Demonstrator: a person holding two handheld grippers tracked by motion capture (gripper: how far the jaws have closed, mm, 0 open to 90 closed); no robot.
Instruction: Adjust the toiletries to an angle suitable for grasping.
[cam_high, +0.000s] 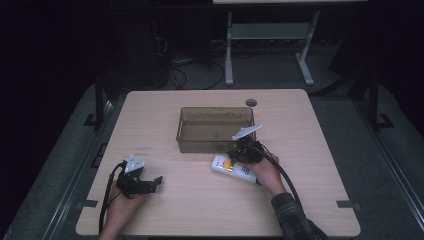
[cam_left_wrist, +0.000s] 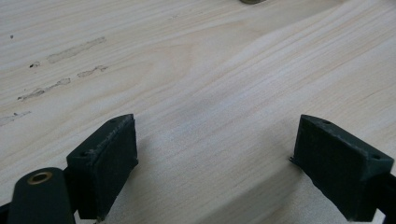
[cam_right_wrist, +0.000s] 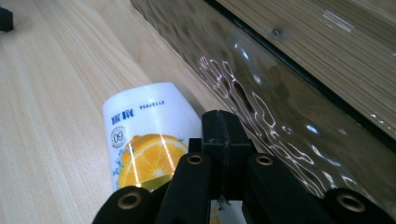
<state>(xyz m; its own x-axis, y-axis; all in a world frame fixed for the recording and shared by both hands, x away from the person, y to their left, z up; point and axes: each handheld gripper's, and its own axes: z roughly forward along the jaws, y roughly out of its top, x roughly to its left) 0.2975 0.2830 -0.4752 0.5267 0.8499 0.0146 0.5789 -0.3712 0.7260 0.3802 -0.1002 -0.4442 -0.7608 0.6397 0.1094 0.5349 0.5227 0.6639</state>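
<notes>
Beside the brown tray (cam_high: 216, 129) on the counter (cam_high: 310, 150), the right gripper (cam_right_wrist: 224, 135) hovered with jaws shut and empty over the lying white orange-label bottle (cam_right_wrist: 144, 140), so they likely needed opening before straddling it, while the left gripper (cam_left_wrist: 215, 154) rested open, holding nothing.

One bottle (cam_high: 233, 169), one clear bin (cam_high: 216, 129), one table (cam_high: 200, 210)

Bottle (cam_high: 233, 169) before bin (cam_high: 216, 129)

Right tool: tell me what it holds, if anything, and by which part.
Nothing. The right tool has its jaws shut on each other, hovering above the white bottle lying beside the clear bin.
</notes>
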